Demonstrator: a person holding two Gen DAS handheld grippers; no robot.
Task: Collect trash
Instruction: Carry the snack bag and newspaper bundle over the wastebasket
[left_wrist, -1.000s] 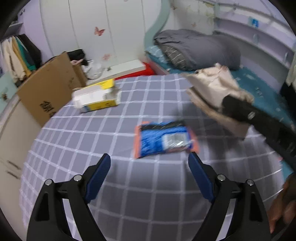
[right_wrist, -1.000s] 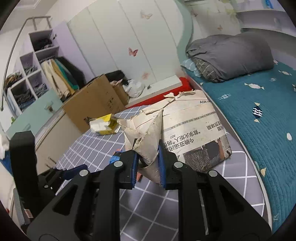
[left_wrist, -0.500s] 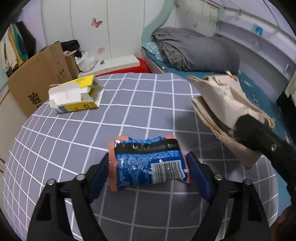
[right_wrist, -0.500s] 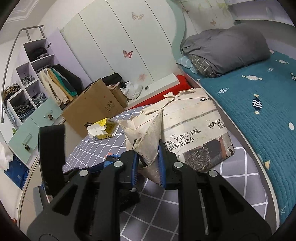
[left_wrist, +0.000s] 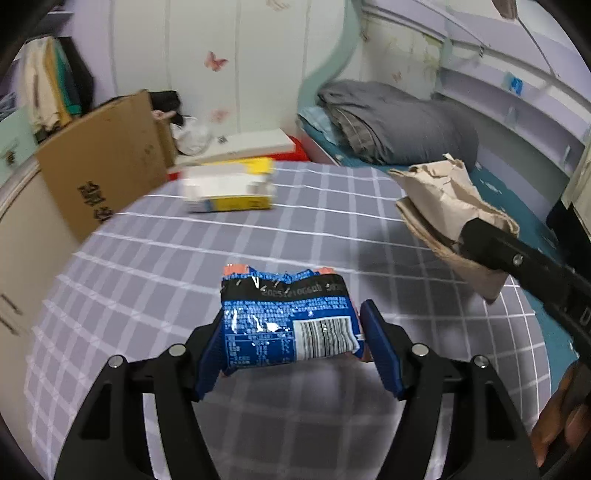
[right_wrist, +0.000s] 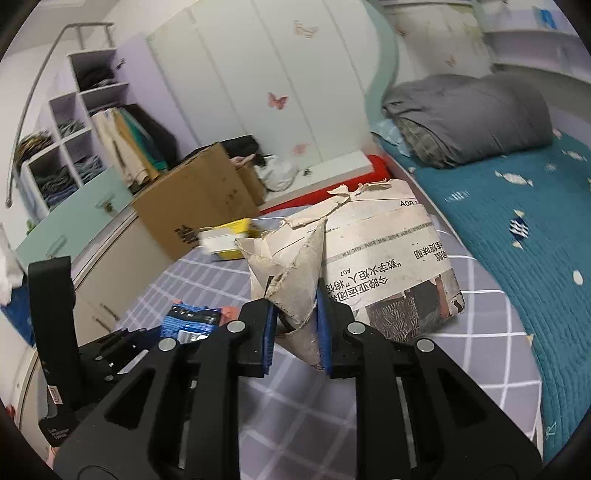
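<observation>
Snack wrapper (left_wrist: 288, 321), blue with a barcode panel, is sitting between the blue pads of my left gripper (left_wrist: 295, 343), which is pinching it by its sides and holding it above the grey checked tablecloth (left_wrist: 332, 214). My right gripper (right_wrist: 293, 332), to the right, is clamping narrowly on a torn fold of the newspaper bag (right_wrist: 369, 258), its pads nearly closed on the paper. I am seeing that bag from the left wrist too, hanging at the right edge of the table. Far across the cloth, a yellow-and-white carton (left_wrist: 229, 190) is lying on its side near the cardboard box (left_wrist: 99, 162) at the far left.
</observation>
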